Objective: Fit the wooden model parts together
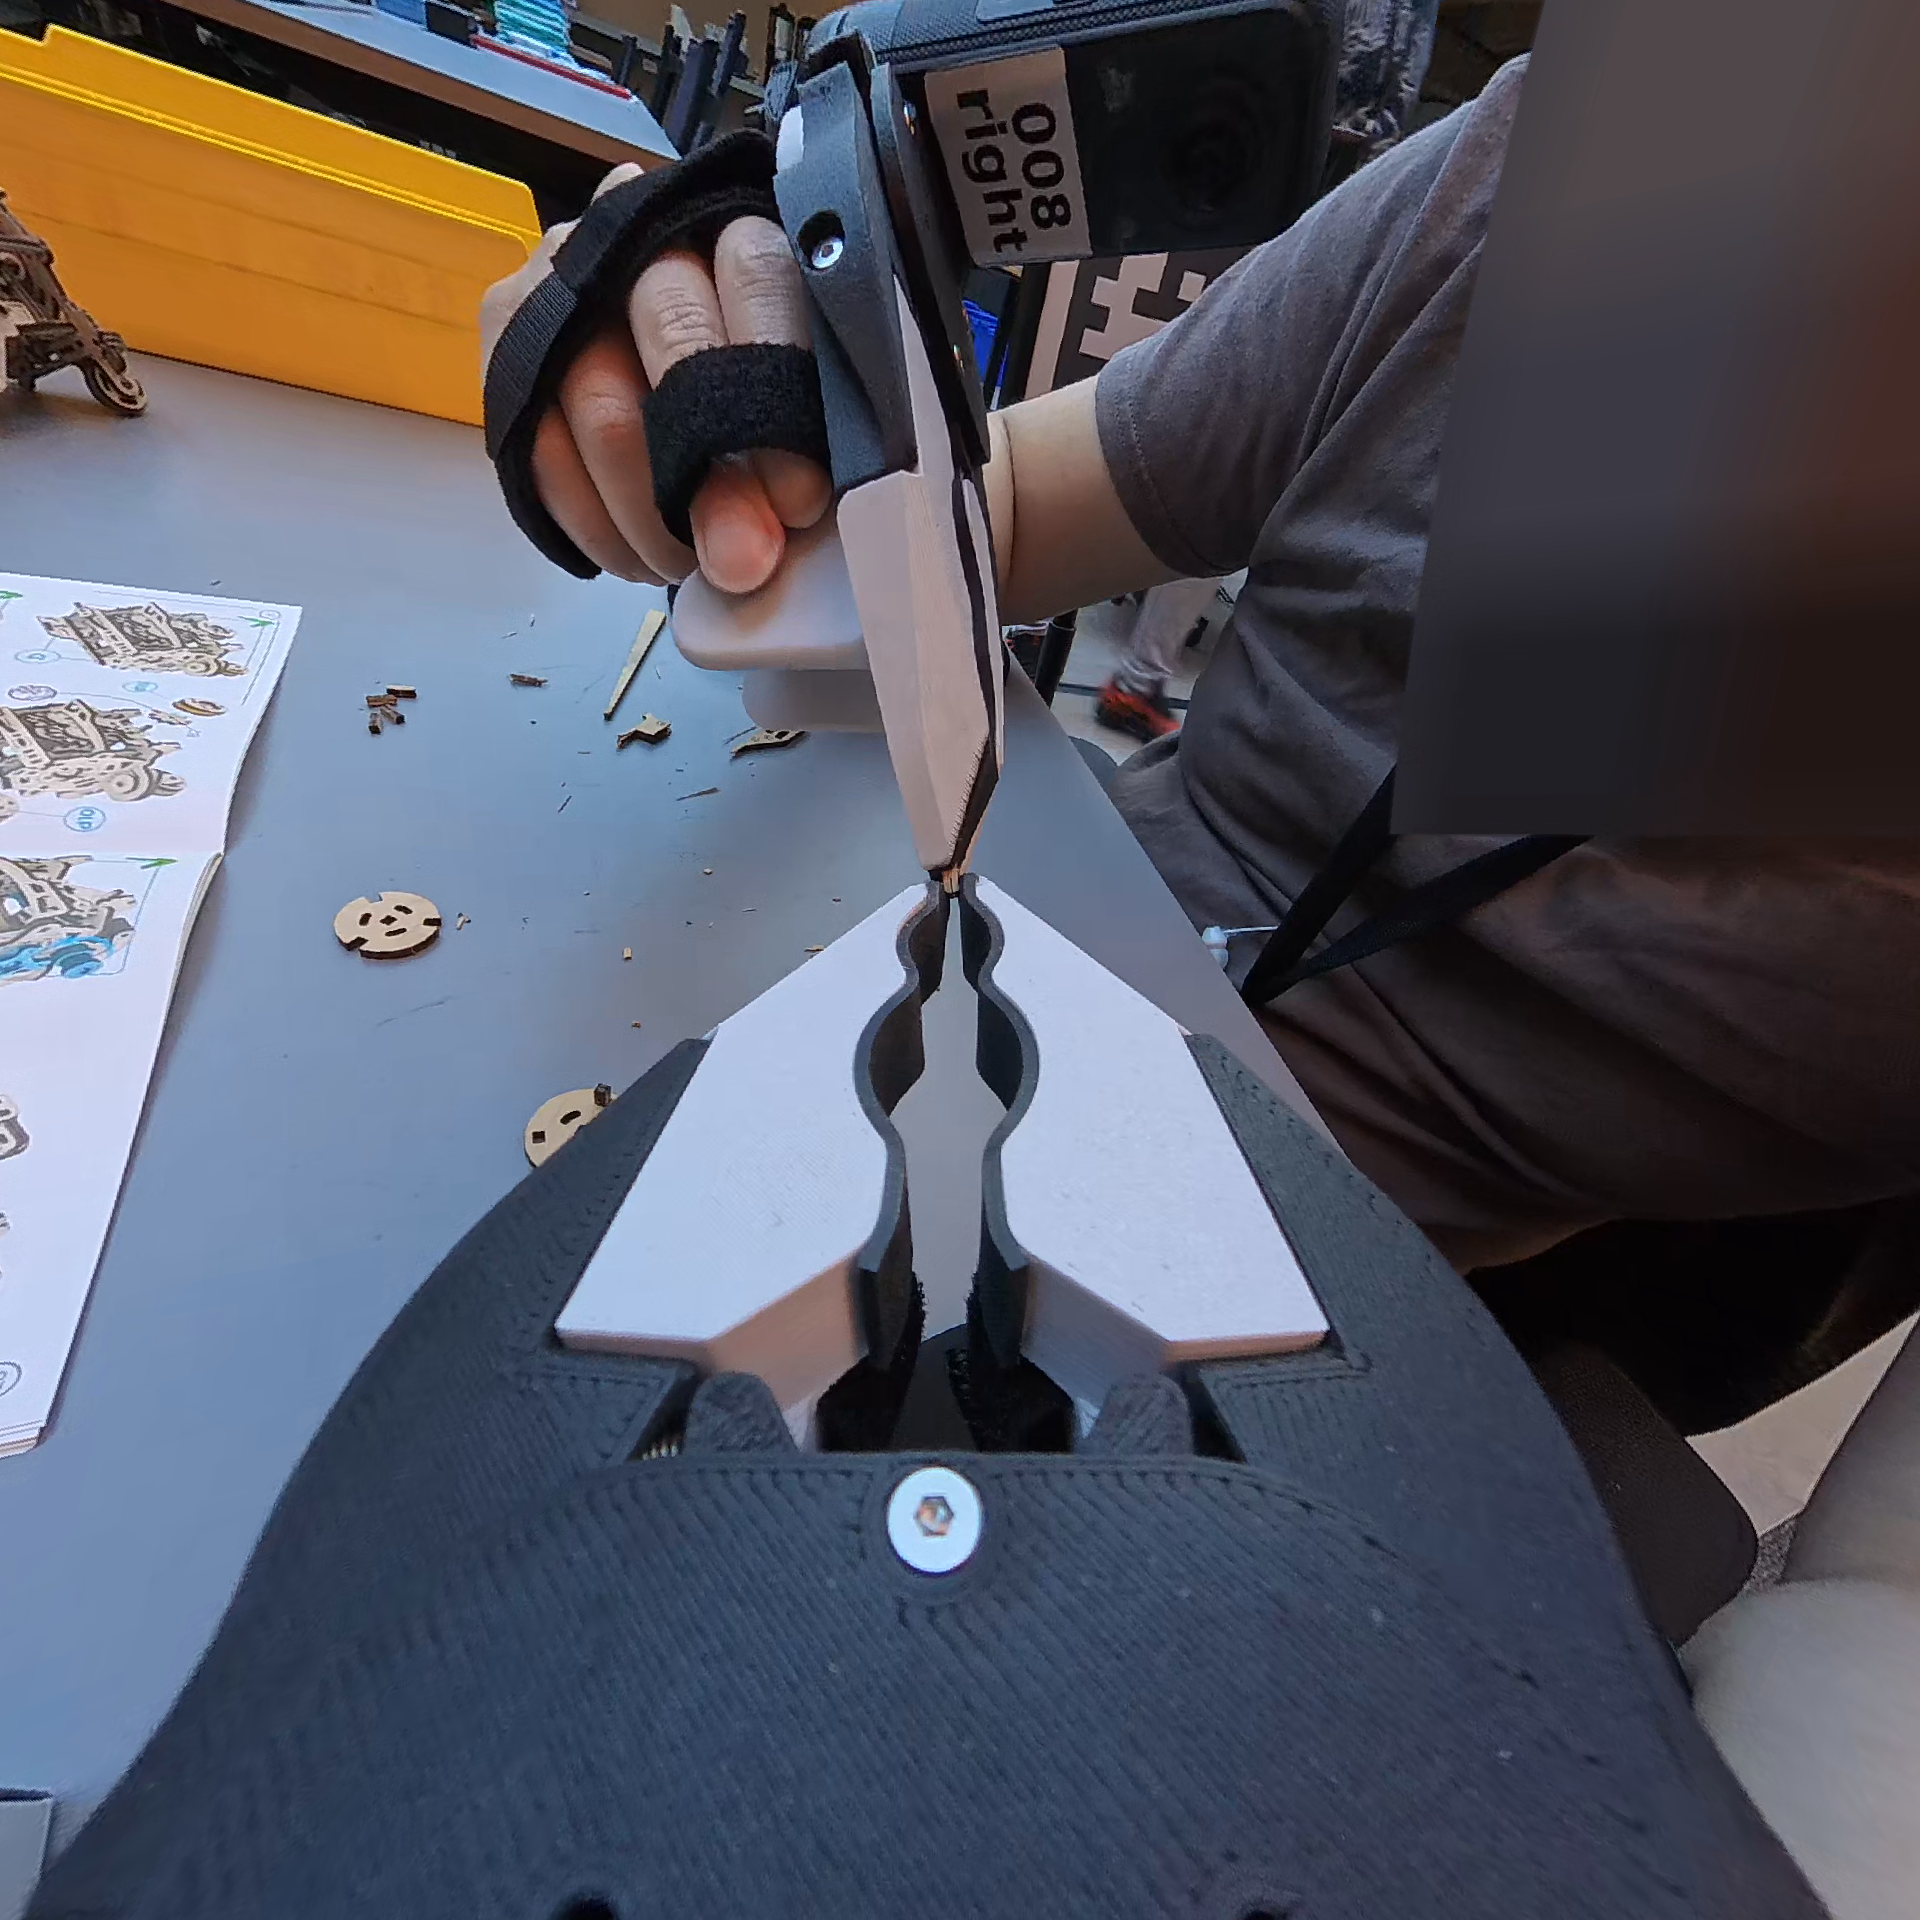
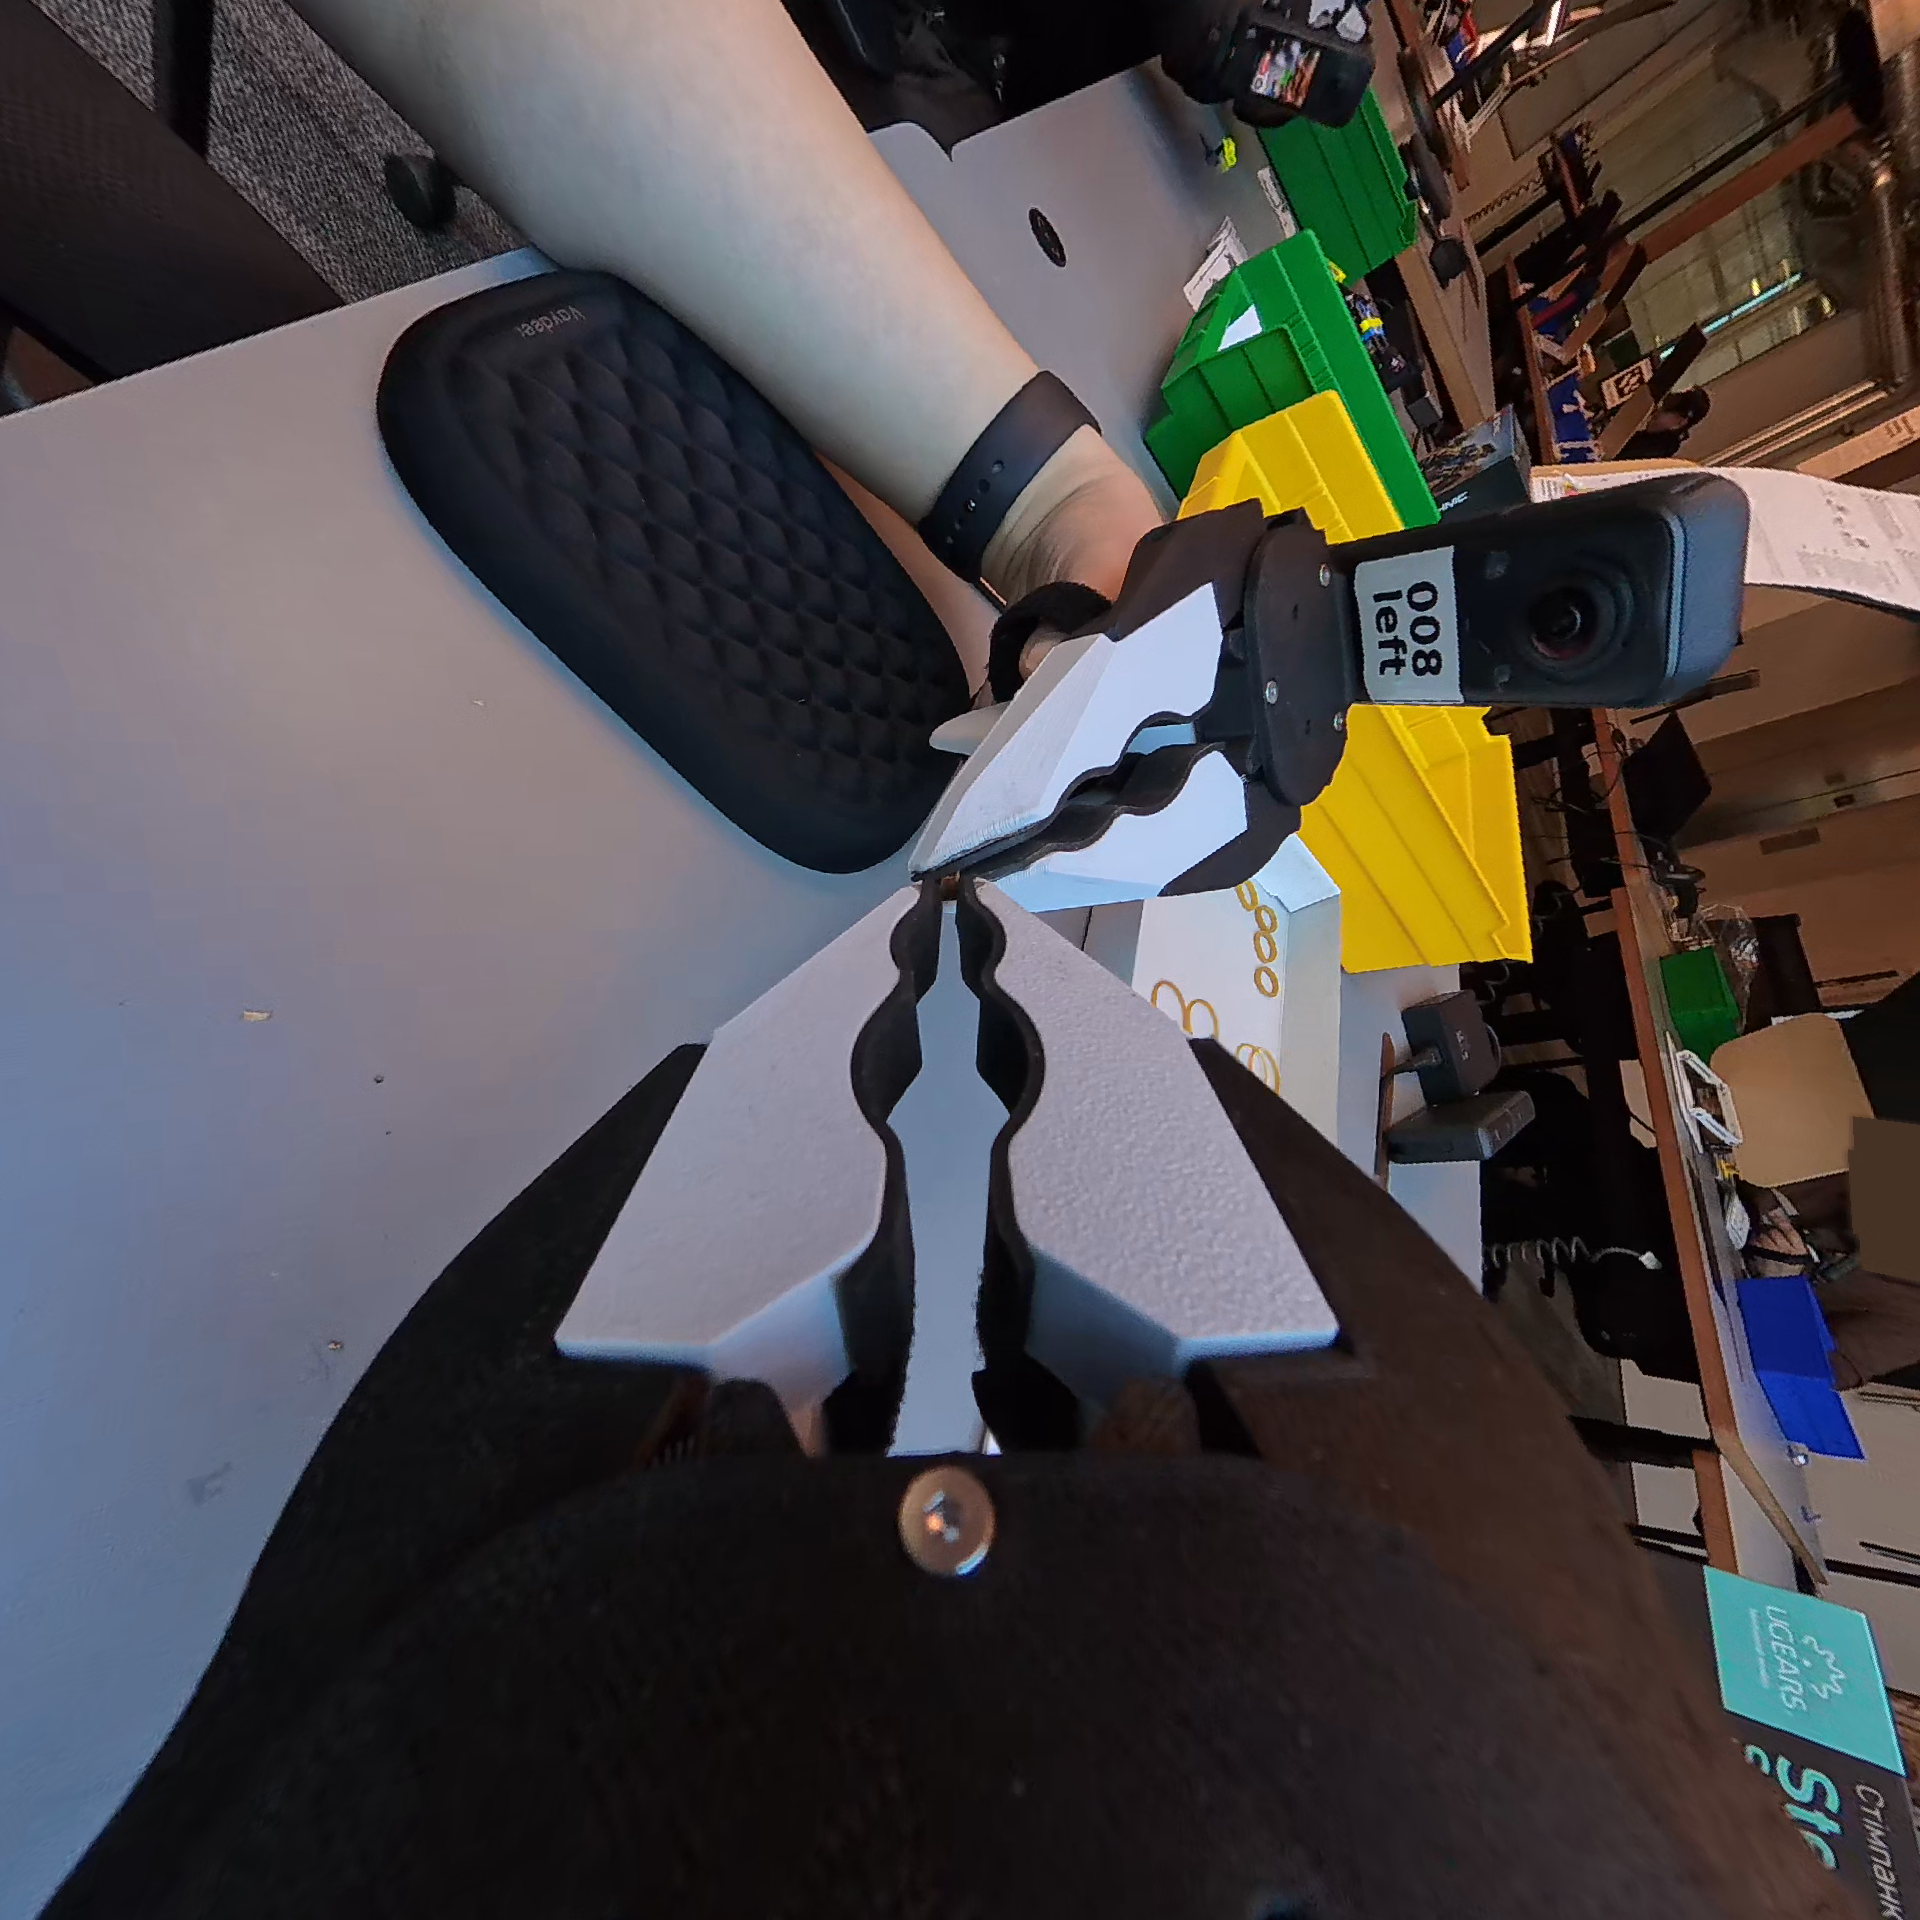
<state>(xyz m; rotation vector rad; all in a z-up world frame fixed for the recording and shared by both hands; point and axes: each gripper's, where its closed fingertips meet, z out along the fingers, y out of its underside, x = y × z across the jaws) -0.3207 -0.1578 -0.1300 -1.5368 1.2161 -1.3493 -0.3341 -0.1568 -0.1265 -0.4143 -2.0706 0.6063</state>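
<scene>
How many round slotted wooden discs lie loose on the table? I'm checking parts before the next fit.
2. One wooden disc lies in the open beside the instruction booklet; a second disc is half hidden behind the left tongs' black body. More may be hidden.

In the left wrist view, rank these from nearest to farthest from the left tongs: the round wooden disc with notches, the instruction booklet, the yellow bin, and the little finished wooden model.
1. Round wooden disc: on the table just left of the left tongs.
2. Instruction booklet: farther left, at the frame's left edge.
3. Yellow bin and finished wooden model: both far back at upper left, too close to call.
</scene>
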